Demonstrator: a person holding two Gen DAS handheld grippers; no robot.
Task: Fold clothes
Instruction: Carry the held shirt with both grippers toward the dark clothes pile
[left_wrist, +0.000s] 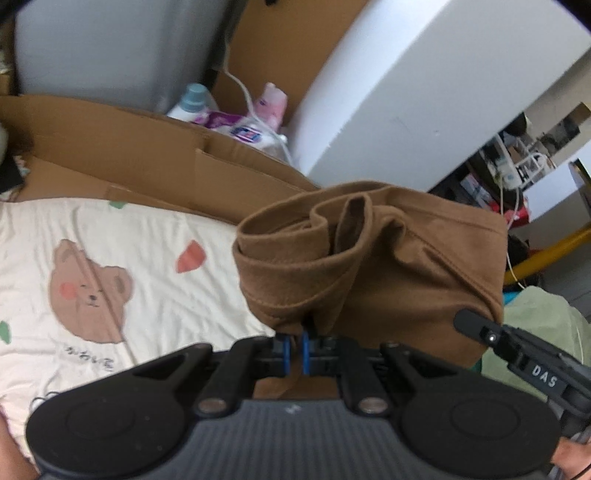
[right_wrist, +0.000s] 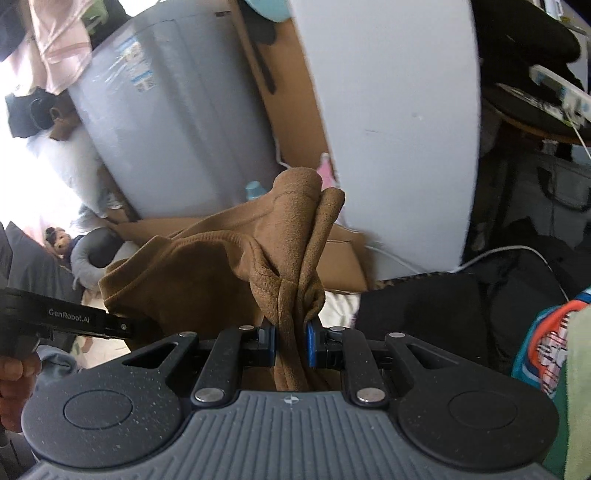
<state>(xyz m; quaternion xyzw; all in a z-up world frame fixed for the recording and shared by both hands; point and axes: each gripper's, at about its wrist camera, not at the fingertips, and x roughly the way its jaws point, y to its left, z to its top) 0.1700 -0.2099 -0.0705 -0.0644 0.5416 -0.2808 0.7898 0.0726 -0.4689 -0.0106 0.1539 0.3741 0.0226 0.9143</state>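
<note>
We hold the brown garment (left_wrist: 369, 266) stretched between both tools, left tool (left_wrist: 294, 349) and right tool (right_wrist: 291, 343) each clamped on it, above the bed (left_wrist: 147, 236).

Left gripper (left_wrist: 294, 350) up close — matte black shell, ribbed grey plate at the centre, two round raised discs either side. Black linkage bars pinned with silver rivets, blue pads on the fingers (left_wrist: 285, 349). Right gripper (right_wrist: 291, 345) built the same: speckled black housing, grey ribbed panel with a small cross mark, blue-edged finger blocks. Seen from each other's view — a slim black bar with a silver screw, white lettering "DAS" on one, "GenRobot.AI" on the other.
</note>
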